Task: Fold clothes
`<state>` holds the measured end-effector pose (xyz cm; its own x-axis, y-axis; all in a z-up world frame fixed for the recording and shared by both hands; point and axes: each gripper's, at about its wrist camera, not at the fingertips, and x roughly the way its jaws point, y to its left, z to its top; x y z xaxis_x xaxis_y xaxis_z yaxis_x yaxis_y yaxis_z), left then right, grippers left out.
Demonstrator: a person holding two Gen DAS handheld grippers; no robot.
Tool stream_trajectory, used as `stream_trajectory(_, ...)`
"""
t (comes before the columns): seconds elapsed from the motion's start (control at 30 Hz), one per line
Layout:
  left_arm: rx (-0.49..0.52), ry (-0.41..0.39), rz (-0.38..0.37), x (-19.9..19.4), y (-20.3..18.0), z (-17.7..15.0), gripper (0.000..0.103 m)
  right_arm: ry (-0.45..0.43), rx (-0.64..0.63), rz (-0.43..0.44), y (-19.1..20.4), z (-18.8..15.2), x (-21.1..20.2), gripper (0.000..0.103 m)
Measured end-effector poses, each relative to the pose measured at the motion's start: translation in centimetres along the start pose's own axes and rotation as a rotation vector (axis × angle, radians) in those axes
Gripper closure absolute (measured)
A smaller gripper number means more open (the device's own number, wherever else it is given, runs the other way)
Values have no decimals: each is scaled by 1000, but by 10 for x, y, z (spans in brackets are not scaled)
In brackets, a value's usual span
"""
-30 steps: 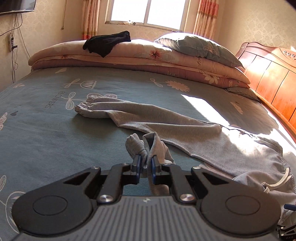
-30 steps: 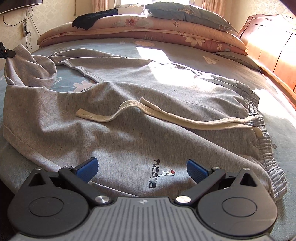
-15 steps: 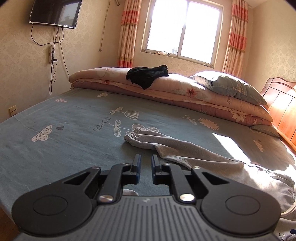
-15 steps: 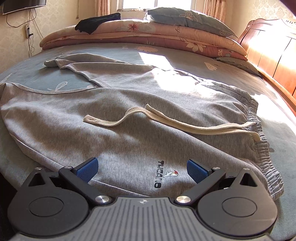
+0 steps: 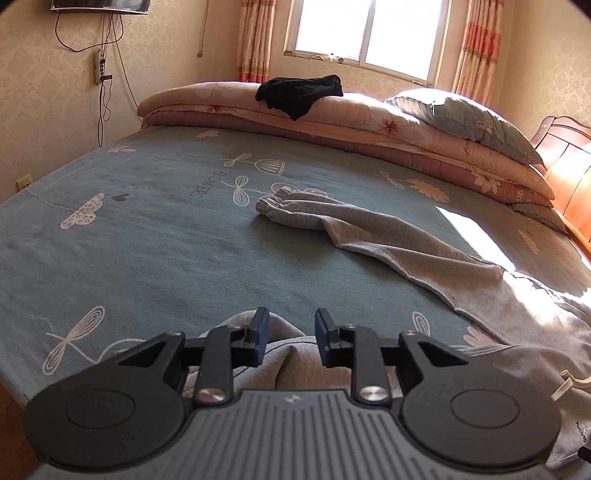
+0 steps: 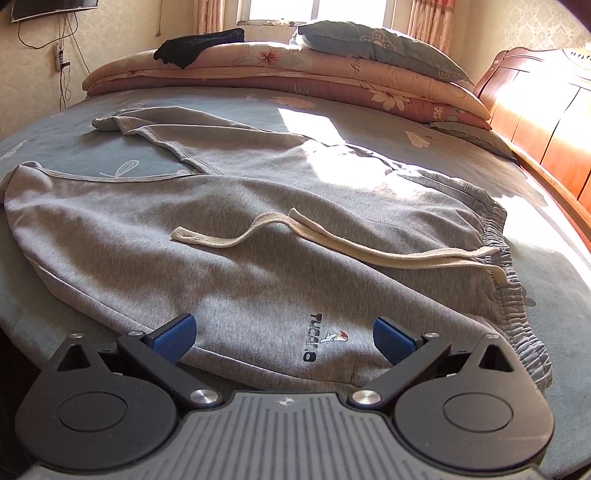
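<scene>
- On the bed, grey sweatpants lie spread across the blue floral sheet: waistband at 3 o'clock in the right wrist view, one leg running toward 10 o'clock, the near leg's cuff end at 9 o'clock.
- Left tool: jaws have just been opening, now partly spread, nothing pinched. The near leg's cuff end lies slack just beneath and behind the pads.
- Right tool: jaws spread wide, hovering over the hip area by the printed logo, gripping nothing.
- Risk: the cream drawstring lies loose on top of the fabric. Any fold over it likely traps a lump or drags it out crooked.
- Risk: the far leg is twisted and ridged. Folding without flattening probably bakes the creases in.
- Risk: near edge of the pants sits close to the mattress edge at 6 o'clock, so a tug that way could slide them off.
- Risk: a strong sun patch at 2 o'clock washes out the waistband area, so edges are hard to judge there.
- Room: folded quilts, a pillow and a dark garment at 12 o'clock, wooden headboard at 2 o'clock, window behind.
</scene>
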<state>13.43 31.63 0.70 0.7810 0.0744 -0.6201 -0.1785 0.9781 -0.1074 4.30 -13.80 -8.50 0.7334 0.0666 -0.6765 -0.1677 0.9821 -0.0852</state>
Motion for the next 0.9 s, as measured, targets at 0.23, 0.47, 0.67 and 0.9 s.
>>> stream_trajectory(0.23, 110, 91, -111, 2, -33, -43, 43, 0, -32, 6, 10, 0, -1, 0)
stream_trajectory(0.47, 311, 143, -342, 6, -109, -78, 32, 20, -17, 30, 14, 0, 2, 0)
stream_trajectory(0.67, 336, 203, -455, 34, -153, -88, 30, 18, -24, 11, 12, -1, 0, 0)
stream_trajectory(0.9, 260, 348, -423, 55, -139, -105, 31, 37, 28, -4, -4, -5, 6, 0)
